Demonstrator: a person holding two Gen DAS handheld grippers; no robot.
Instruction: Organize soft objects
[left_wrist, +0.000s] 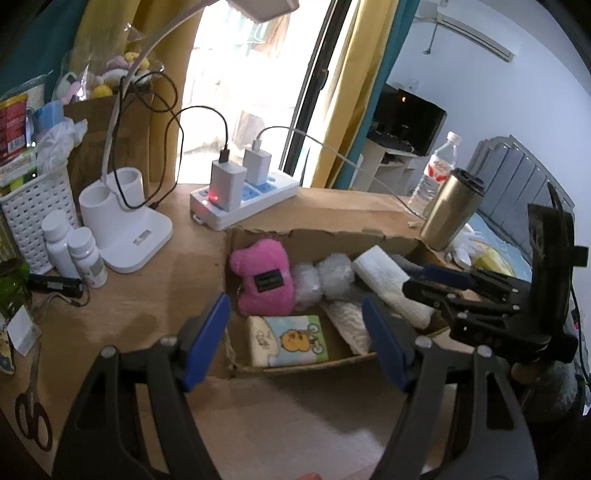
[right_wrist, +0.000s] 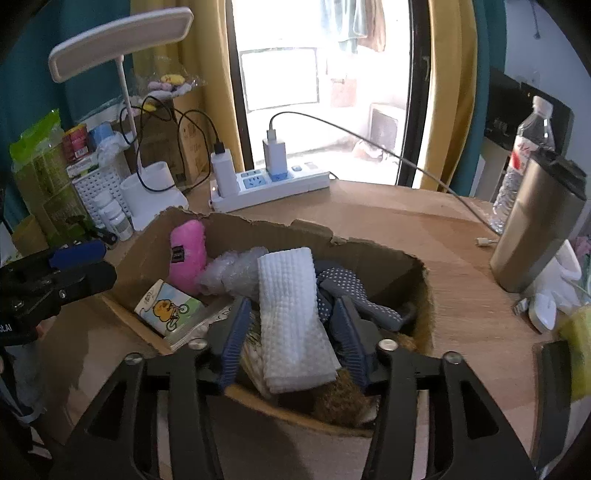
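A torn cardboard box (left_wrist: 325, 233) (right_wrist: 373, 249) on the wooden desk holds soft things: a pink plush (left_wrist: 263, 276) (right_wrist: 187, 254), bubble wrap (left_wrist: 325, 275) (right_wrist: 231, 271), a cartoon-printed packet (left_wrist: 286, 339) (right_wrist: 170, 308), a white folded cloth (left_wrist: 388, 278) (right_wrist: 293, 314) and a dotted grey glove (right_wrist: 340, 286). My left gripper (left_wrist: 295, 341) is open and empty, hovering over the box's near edge. My right gripper (right_wrist: 291, 332) hangs over the box with its jaws on either side of the white cloth; I cannot tell whether they press it. It shows at the right in the left wrist view (left_wrist: 443, 280).
A power strip with chargers (left_wrist: 243, 199) (right_wrist: 269, 186), a white lamp base (left_wrist: 125, 225) (right_wrist: 153, 194), pill bottles (left_wrist: 74, 247) and a white basket (left_wrist: 33, 214) stand at the back left. A steel tumbler (left_wrist: 450, 208) (right_wrist: 535, 225) and water bottle (right_wrist: 524, 155) stand right. Scissors (left_wrist: 33, 413) lie near left.
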